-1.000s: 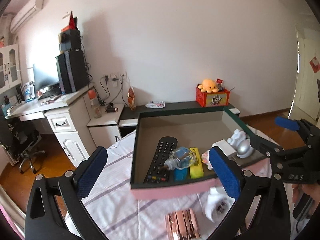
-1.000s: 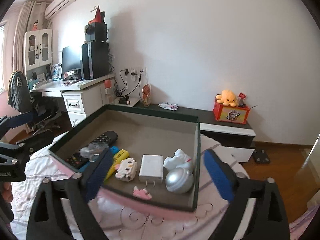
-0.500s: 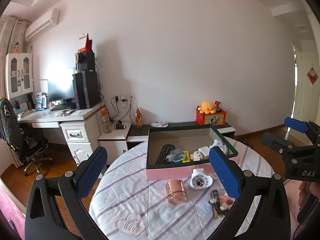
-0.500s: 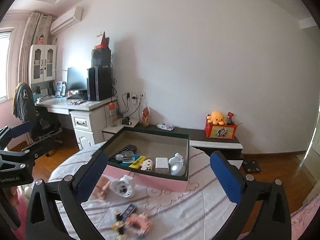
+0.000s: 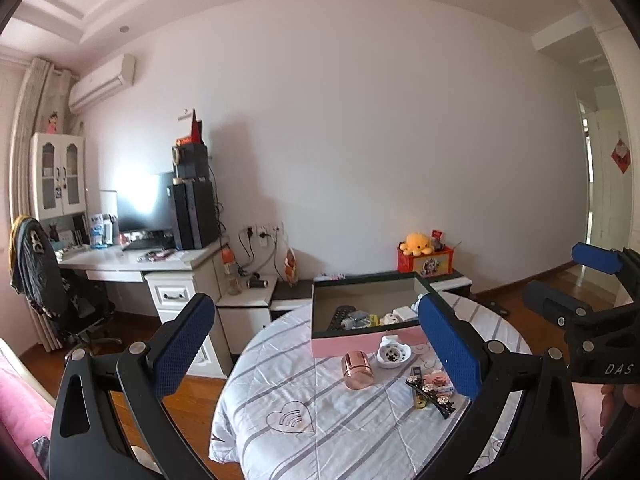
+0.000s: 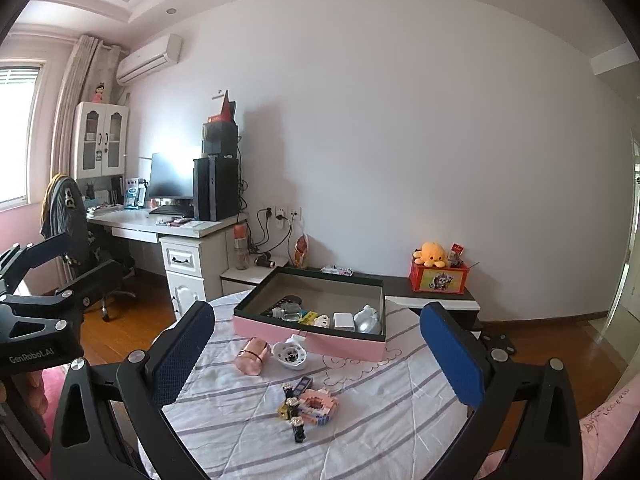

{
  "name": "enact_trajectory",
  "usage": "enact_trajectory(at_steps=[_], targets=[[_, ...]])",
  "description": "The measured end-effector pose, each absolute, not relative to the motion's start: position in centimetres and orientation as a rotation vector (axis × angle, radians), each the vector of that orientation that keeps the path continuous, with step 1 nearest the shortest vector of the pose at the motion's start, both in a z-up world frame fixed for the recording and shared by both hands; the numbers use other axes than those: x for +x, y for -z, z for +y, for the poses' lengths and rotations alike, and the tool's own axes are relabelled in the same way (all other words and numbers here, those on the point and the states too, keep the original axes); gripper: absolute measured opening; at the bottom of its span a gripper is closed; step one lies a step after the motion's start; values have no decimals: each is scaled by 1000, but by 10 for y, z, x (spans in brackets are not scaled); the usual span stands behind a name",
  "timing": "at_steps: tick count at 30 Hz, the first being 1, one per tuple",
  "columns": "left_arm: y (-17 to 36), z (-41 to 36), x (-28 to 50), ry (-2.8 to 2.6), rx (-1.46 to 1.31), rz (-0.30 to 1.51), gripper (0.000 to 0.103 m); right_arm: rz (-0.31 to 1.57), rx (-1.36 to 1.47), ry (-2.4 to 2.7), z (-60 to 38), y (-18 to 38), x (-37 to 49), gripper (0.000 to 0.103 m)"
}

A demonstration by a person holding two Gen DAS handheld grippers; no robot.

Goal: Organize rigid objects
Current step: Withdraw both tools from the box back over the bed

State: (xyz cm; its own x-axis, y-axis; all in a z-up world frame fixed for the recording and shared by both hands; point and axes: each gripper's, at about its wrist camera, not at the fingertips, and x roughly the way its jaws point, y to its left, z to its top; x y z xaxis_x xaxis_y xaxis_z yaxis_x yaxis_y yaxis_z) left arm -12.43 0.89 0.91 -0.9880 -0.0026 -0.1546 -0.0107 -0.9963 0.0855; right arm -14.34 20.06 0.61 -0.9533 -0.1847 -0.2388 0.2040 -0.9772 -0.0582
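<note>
Both hand-held grippers are spread wide and hold nothing. The left hand-held gripper [image 5: 316, 344] and the right hand-held gripper [image 6: 320, 354] each fill the lower part of their own view, well back from the round worktop [image 6: 384, 412], which carries a striped cloth.

The box [image 6: 344, 342], pink outside with a dark rim, stands at frame centre in both views. It already holds a remote control [image 5: 339, 316], a white charger [image 6: 344, 321], a silver ball [image 6: 365, 325] and several smaller pieces too small to identify.

Items outside the box, just in front of its pink wall:
- a copper-coloured cup [image 6: 251, 354] lying on its side;
- a small white dish [image 6: 291, 354];
- nearer the cameras, a pink block piece [image 6: 318, 405] touching a dark strap-like item [image 6: 294, 412] with small round ornaments.

Risks, as judged:
- The cup is round and on its side; a glancing touch from one finger could roll it toward the worktop edge.
- The block piece and the strap item lie tangled together; closing on one may drag the other, or drop it on the way to the box.
- The dish sits against the box wall, leaving little room for a finger on that side.
- The loose cloth may bunch under a low approach and shift the items.
</note>
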Motion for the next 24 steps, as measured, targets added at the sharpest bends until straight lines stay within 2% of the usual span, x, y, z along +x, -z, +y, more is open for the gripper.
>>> enact_trajectory(at_steps=[9,24], targets=[[-20,7,-83,-3130,-151,137,103,151,270,2937,194,-19,-101,103],[-21,9,-75,-3138,-147,157,103,171,227,2940,193,-26,-82,103]])
